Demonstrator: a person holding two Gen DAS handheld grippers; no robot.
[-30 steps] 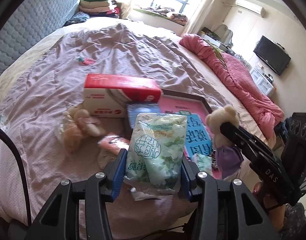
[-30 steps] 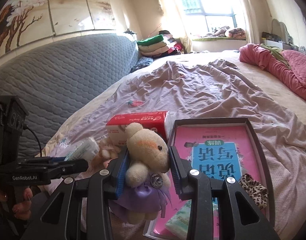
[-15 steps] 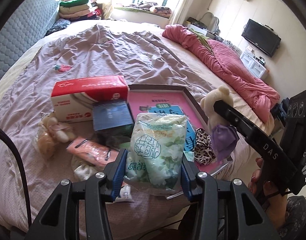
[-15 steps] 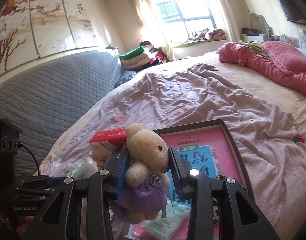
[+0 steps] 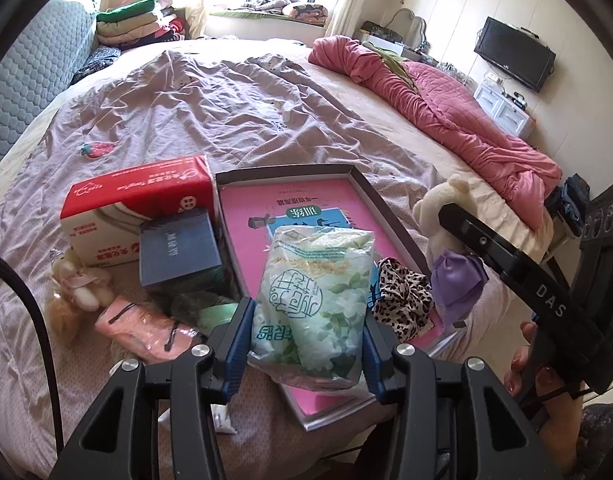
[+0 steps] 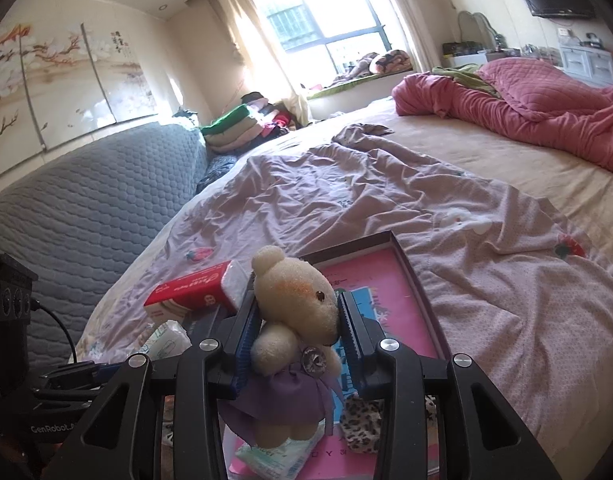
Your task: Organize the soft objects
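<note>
bedroom, daylit; work surface is a bed [image 5: 210,120] under a wrinkled mauve cover.

left gripper [image 5: 306,344] is clamped on a soft tissue pack [image 5: 318,300], green leaf print, held upright above the near edge of the tray [image 5: 390,216]. the pads grip its lower half, so the plastic bulges above them.

right gripper [image 6: 296,336] is clamped on a plush bear [image 6: 294,308] at head and shoulders, its purple dress hanging free below. it is held clear above the tray's near end. judgement: both items are being carried to the tray for sorting.

tray is a shallow dark-rimmed box with a pink printed sheet as its floor. a leopard scrunchie [image 5: 402,300] lies inside near the right wall; a second small tissue pack [image 6: 274,456] lies at the near end.

left of the tray, touching or just beside it: a red tissue box [image 5: 138,208] and a blue box [image 5: 178,252] in front of it. nearer still lie a wrapped small doll [image 5: 74,288] and a pink pouch [image 5: 146,328], not yet sorted.

a red quilt [image 5: 446,108] lies well apart on the far right.
</note>
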